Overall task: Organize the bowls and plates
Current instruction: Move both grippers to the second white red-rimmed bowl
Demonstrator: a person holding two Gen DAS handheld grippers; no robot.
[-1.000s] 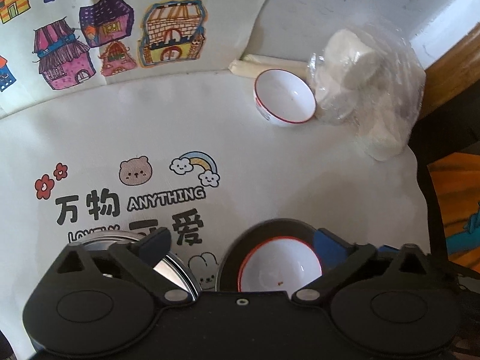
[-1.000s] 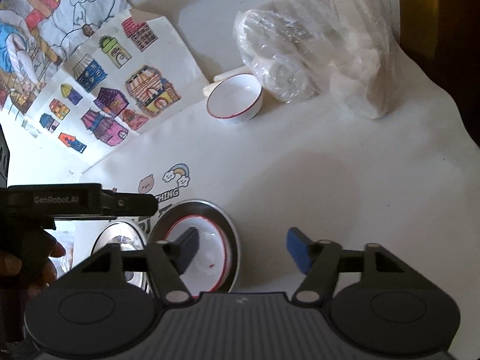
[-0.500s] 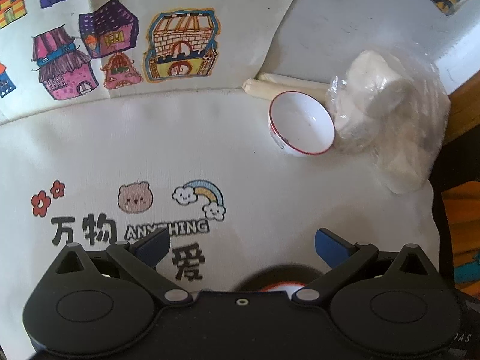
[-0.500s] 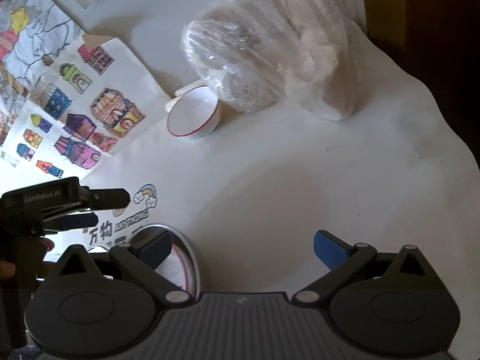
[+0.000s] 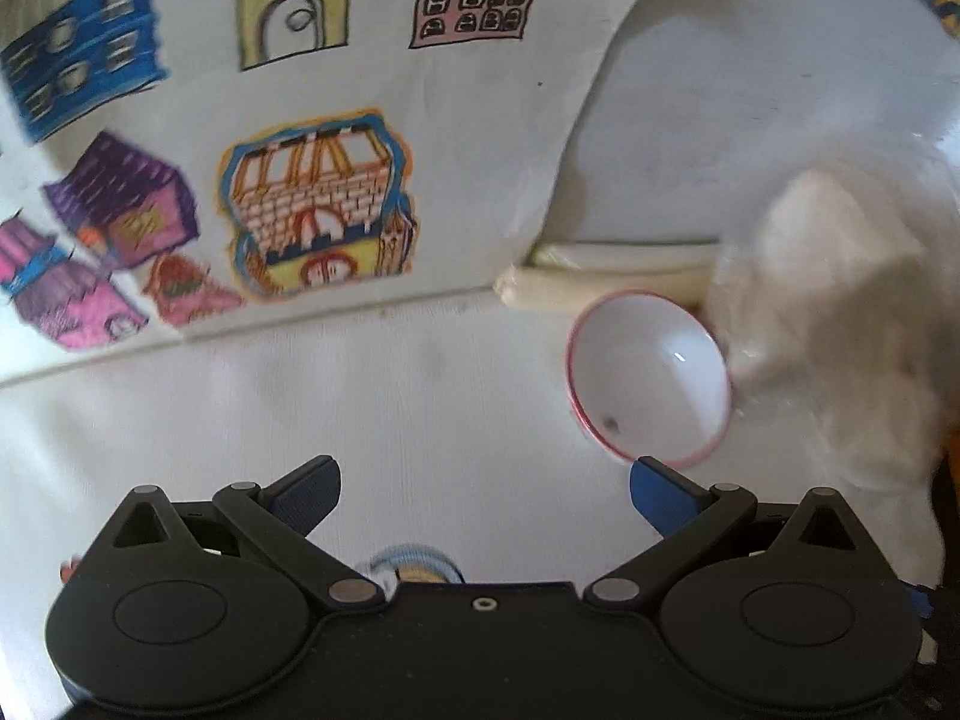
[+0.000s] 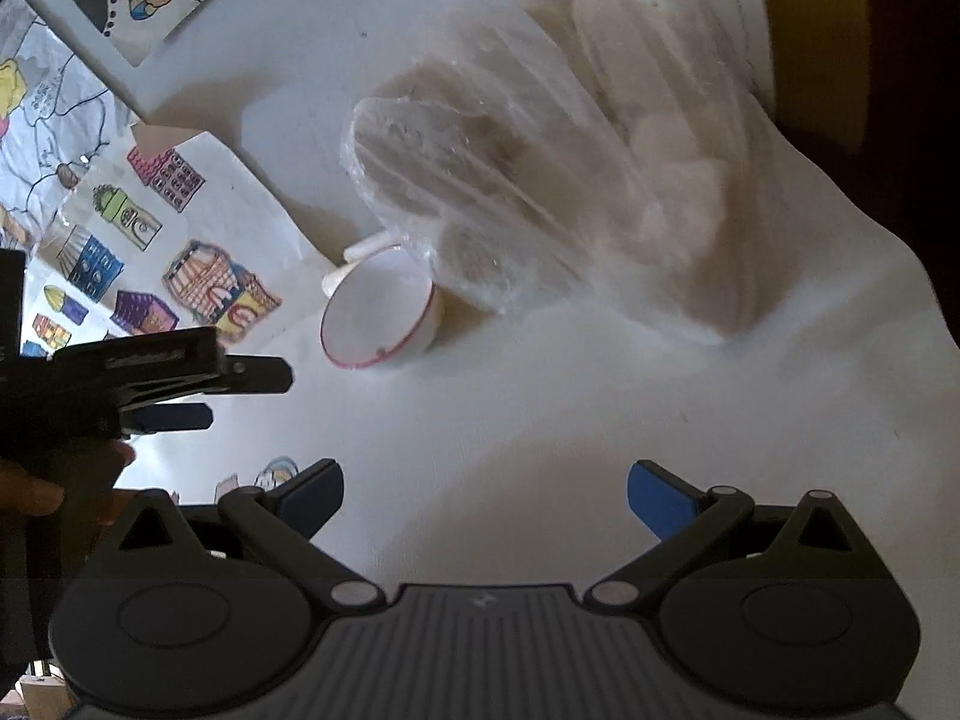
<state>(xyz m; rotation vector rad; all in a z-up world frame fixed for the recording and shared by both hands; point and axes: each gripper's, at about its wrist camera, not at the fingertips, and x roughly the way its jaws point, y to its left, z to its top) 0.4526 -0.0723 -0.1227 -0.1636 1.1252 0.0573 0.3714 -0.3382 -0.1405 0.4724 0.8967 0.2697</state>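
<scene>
- The white bowl with a red rim lay on the cloth, touching the plastic bag.
- Both the left gripper and the right gripper were spread wide, holding nothing.
- The step seemed to be the approach; next, one finger probably had to go inside the rim.

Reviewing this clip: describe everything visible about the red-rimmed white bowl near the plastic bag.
The bowl is small, white and glossy with a thin red rim, likely ceramic or melamine. It looks empty apart from a dark speck inside near the rim. It sits tipped on the white tablecloth, its far side against the clear plastic bag. Neither gripper touches it.
</scene>
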